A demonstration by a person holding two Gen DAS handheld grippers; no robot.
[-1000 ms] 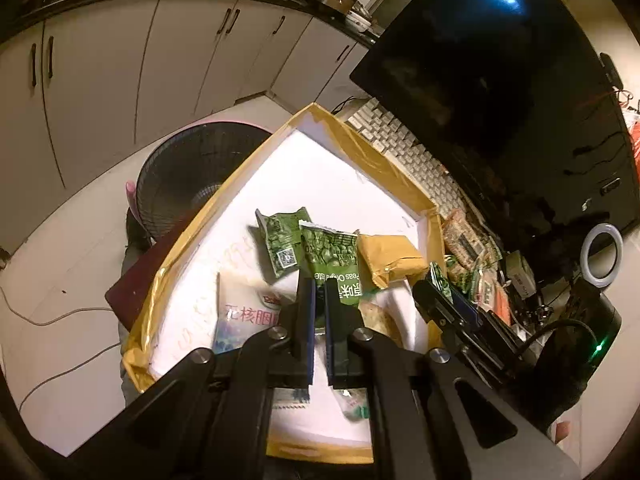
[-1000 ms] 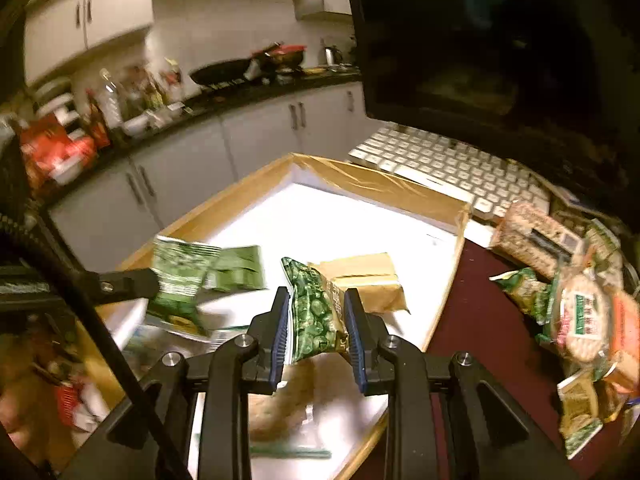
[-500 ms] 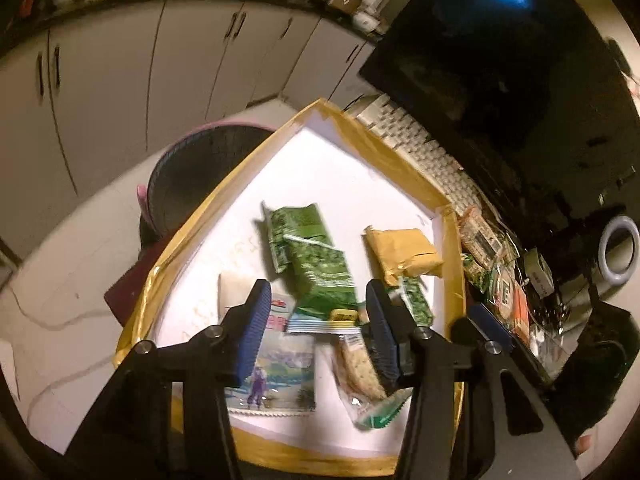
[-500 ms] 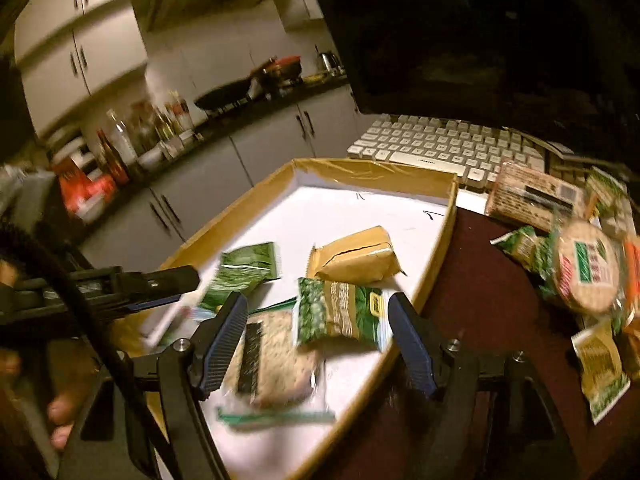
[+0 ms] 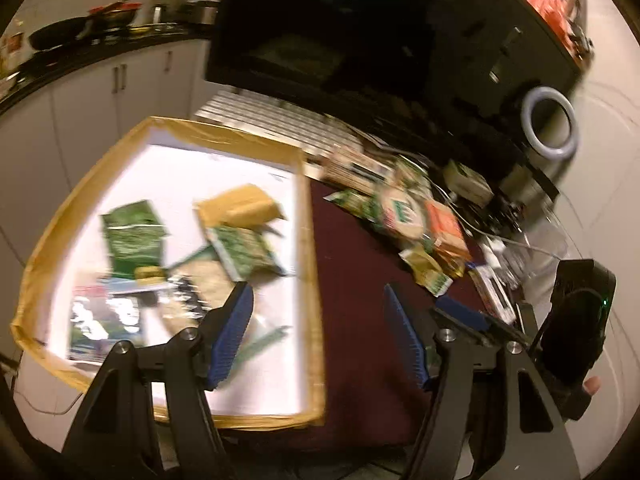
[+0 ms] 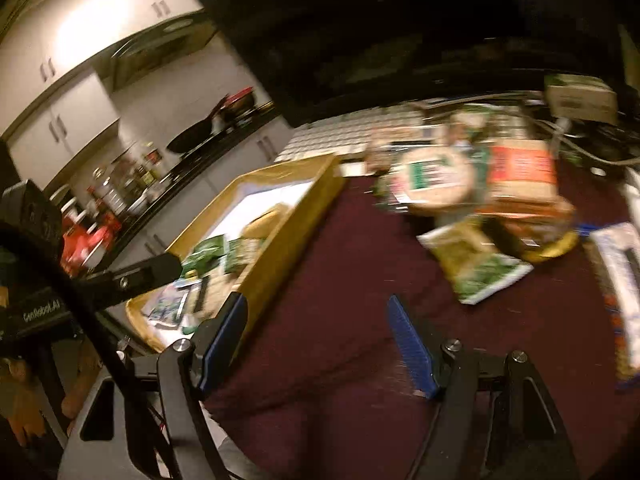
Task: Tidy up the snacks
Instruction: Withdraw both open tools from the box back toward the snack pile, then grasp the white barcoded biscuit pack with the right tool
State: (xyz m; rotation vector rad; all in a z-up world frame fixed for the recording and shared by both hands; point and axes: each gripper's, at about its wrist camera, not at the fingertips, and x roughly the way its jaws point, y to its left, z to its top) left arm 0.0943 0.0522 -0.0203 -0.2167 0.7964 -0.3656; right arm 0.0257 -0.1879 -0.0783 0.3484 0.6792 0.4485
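Snacks (image 6: 476, 184) lay heaped on the maroon cloth (image 6: 340, 320), others already in the box (image 5: 308, 264). Both the left gripper (image 5: 320, 332) and right gripper (image 6: 316, 340) gaped empty; hasty grabs might snag several packets together.

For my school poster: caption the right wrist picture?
Open right claw hovers over the dark red table, facing a snack pile.
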